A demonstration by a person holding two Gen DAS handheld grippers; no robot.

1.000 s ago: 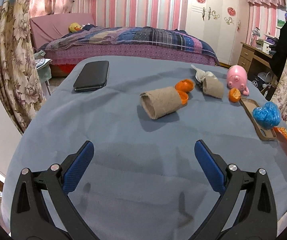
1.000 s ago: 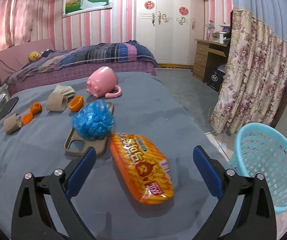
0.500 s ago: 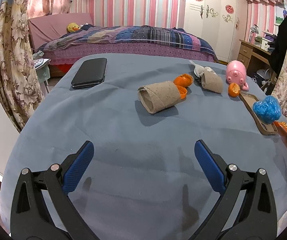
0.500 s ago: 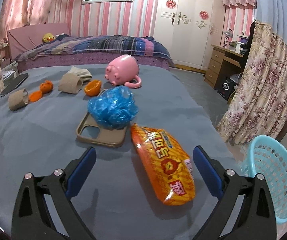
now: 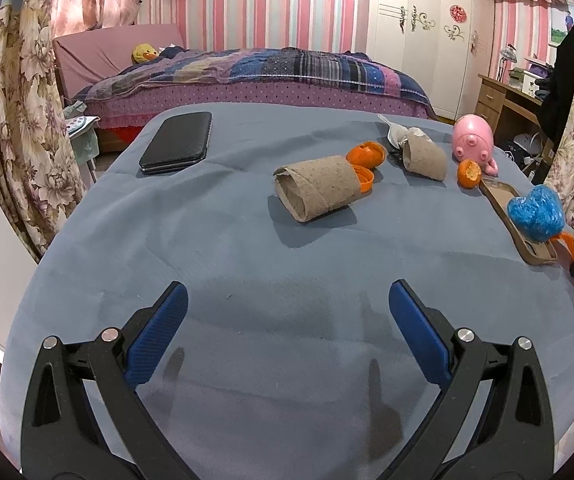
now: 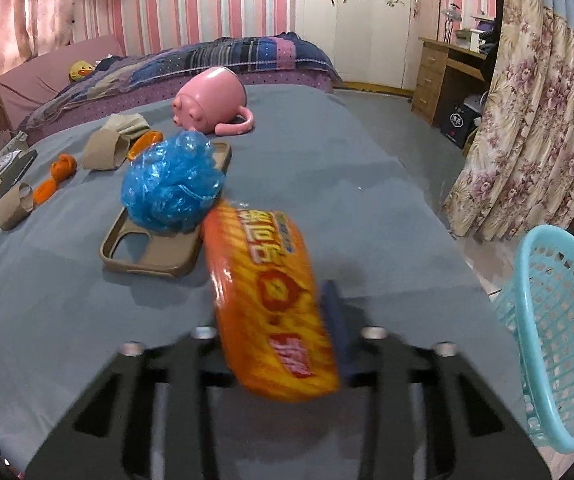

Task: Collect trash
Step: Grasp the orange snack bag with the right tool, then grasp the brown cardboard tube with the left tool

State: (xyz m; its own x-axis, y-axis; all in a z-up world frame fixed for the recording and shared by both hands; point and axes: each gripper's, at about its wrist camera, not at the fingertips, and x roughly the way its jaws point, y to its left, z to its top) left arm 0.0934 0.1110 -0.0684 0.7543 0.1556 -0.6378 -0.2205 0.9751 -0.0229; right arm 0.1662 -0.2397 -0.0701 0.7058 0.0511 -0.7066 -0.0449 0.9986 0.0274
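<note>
Closing within the last half second, the right gripper (image 6: 283, 312) pinched the orange snack packet (image 6: 271, 300) between its jaws on the blue cloth (image 6: 367, 184), beside the blue bag (image 6: 171, 188). Teal basket (image 6: 563, 336) stood at right. Left gripper (image 5: 287, 316) hovered wide, nothing between its fingers.

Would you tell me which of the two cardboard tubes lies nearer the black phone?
The bigger tube, mid-table with orange peel at its far end; the smaller tube lies nearer the pink pig.

Left gripper (image 5: 287, 320): black plastic arms, silver screws; blue ribbed pads (image 5: 415, 332).
</note>
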